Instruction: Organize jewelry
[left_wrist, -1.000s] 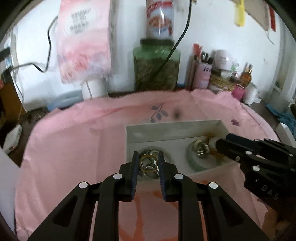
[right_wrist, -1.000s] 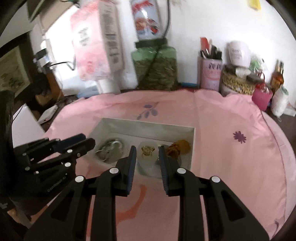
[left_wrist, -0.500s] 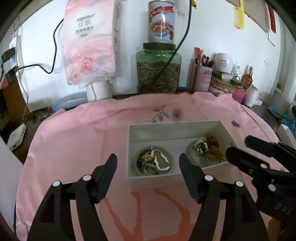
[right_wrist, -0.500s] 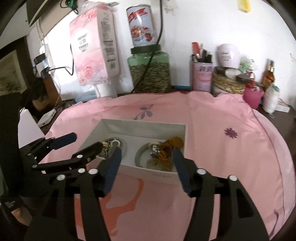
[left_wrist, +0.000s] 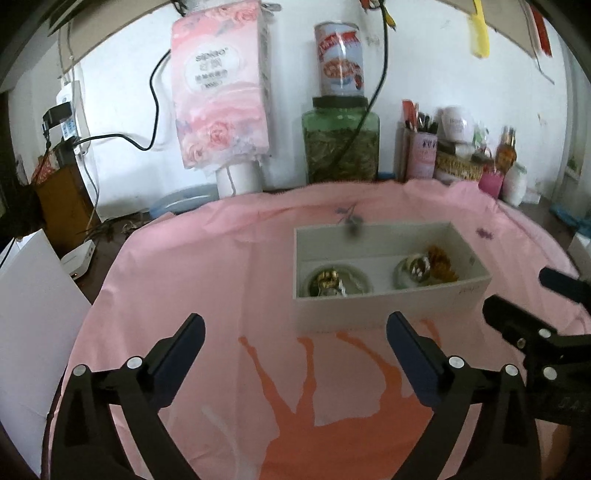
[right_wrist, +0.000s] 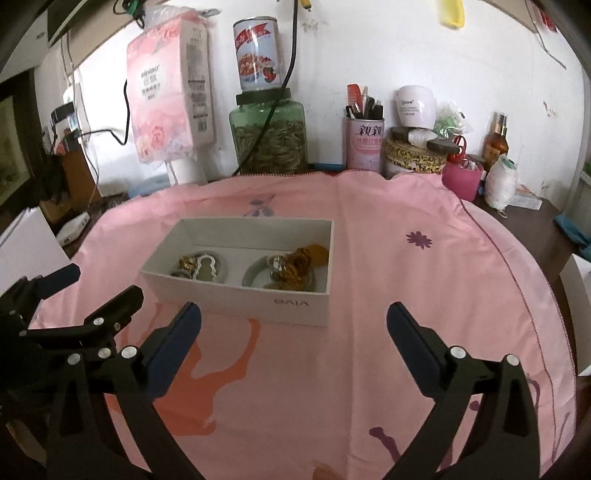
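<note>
Both my hand-held grippers are spread wide with nothing in them. My left hand-held gripper (left_wrist: 295, 332) hangs over the pink cloth (left_wrist: 221, 266), short of the white box (left_wrist: 391, 306), and my right hand-held gripper (right_wrist: 293, 321) sits just in front of the box's long side, not touching it.

The box rests on the cloth covering the desk. Inside are two little round dishes: the left dish (right_wrist: 221, 264) has a gold ring and a silvery gourd-shaped piece (right_wrist: 205, 267), and the right dish (right_wrist: 253, 273) holds a tangle of gold jewelry (right_wrist: 295, 266) plus a shiny silver bit.

Along the wall behind: a pink tissue pack (right_wrist: 166, 110), a green jar (right_wrist: 269, 136) with a tin can (right_wrist: 256, 59) on top, and a pink pen cup (right_wrist: 364, 144).
</note>
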